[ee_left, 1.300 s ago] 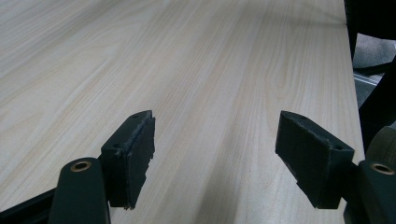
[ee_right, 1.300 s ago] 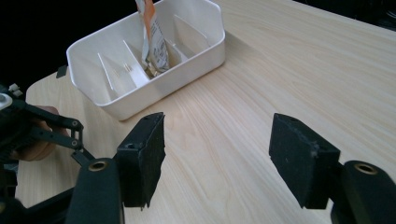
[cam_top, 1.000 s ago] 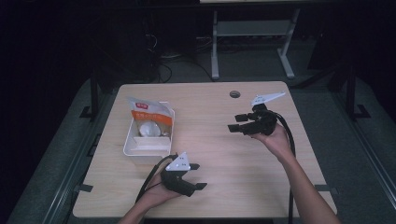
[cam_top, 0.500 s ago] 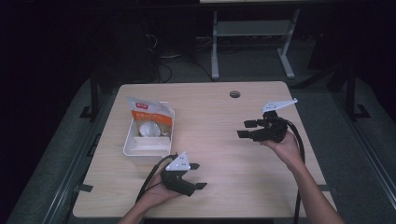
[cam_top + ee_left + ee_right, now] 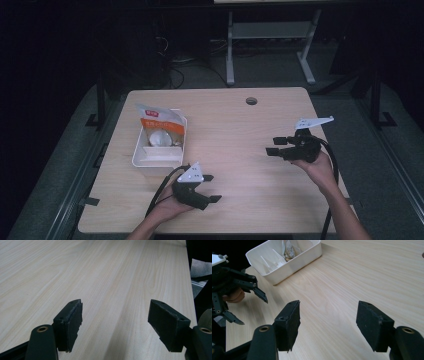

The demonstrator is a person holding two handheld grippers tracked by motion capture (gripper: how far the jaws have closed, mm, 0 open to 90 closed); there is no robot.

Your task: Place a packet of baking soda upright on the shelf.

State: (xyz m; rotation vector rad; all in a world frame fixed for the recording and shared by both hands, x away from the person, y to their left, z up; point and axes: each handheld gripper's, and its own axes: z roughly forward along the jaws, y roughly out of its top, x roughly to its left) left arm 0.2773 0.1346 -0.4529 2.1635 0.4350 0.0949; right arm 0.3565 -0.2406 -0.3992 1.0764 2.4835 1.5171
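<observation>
Two hand-held grippers hover over a pale wood-grain tabletop (image 5: 235,125), each in one of the person's hands, and neither holds anything.

Farthest left in the high view sits a white rectangular plastic bin (image 5: 150,159), near the tabletop's left edge. Inside it an orange and white printed pouch (image 5: 159,120) leans against the far wall, with a pale, shiny clear wrapper (image 5: 161,138) lying in front of it. The right gripper view looks across at the same bin (image 5: 294,261) from a low angle and shows its clear, crinkled contents, though not well enough to tell more.

Just right of the bin's near corner, close to the front edge, is the left hand-held gripper (image 5: 212,189), a black tool with a grey three-cornered plate on top and a cable trailing toward the person. Its jaws stand wide apart with bare wood between them, as its own view (image 5: 115,325) confirms. It lies near the bin but does not touch it.

Well apart, toward the tabletop's right side, the right hand-held gripper (image 5: 275,145) points left toward the bin. Its jaws are also spread wide over bare wood (image 5: 328,325). Its own view shows the left hand-held gripper (image 5: 249,303) at the left edge.
</observation>
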